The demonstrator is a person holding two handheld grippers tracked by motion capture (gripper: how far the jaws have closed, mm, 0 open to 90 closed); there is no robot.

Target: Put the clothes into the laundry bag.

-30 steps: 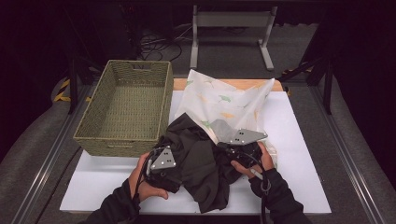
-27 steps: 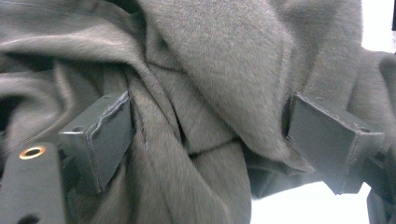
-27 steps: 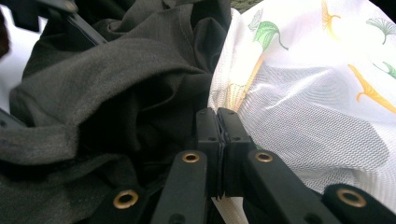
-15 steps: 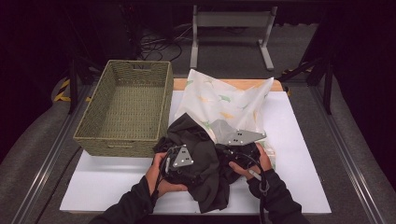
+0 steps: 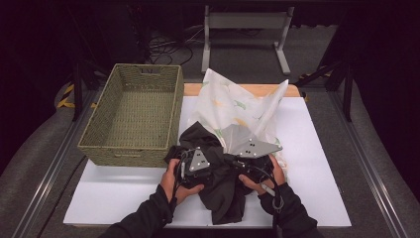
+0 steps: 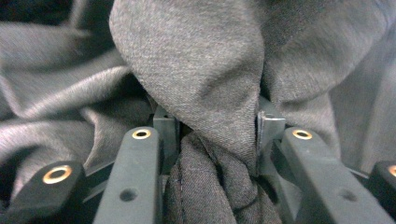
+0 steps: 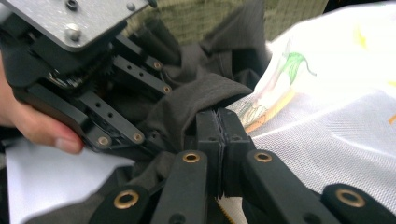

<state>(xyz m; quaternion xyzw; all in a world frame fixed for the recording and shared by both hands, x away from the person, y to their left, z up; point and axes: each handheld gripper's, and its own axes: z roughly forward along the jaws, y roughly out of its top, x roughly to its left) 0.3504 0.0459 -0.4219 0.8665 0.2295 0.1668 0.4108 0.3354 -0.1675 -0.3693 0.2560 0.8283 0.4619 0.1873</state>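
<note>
A dark grey garment [image 5: 224, 194] lies crumpled at the front of the white board, partly over a white printed cloth [image 5: 237, 106]. Both hands hold their grippers close together on it. My left gripper [image 6: 217, 126] has just been closing, and a bunched fold of the grey fabric [image 6: 196, 70] now fills the gap between its pads. My right gripper [image 7: 219, 123] has its pads pressed together on an edge of the dark garment [image 7: 198, 100], right beside the printed cloth [image 7: 336, 121]. From above, the left gripper [image 5: 204, 171] sits just left of the right gripper [image 5: 238, 164].
A woven green basket [image 5: 133, 148] stands at the left of the white board [image 5: 114, 193], its near wall close to the left hand. Bare board lies in front and to the right. A metal stand [image 5: 245, 29] is beyond the table.
The left hand has slid right across the dark garment toward the right gripper, and its jaws have closed around a fold. The right hand has stayed put.
</note>
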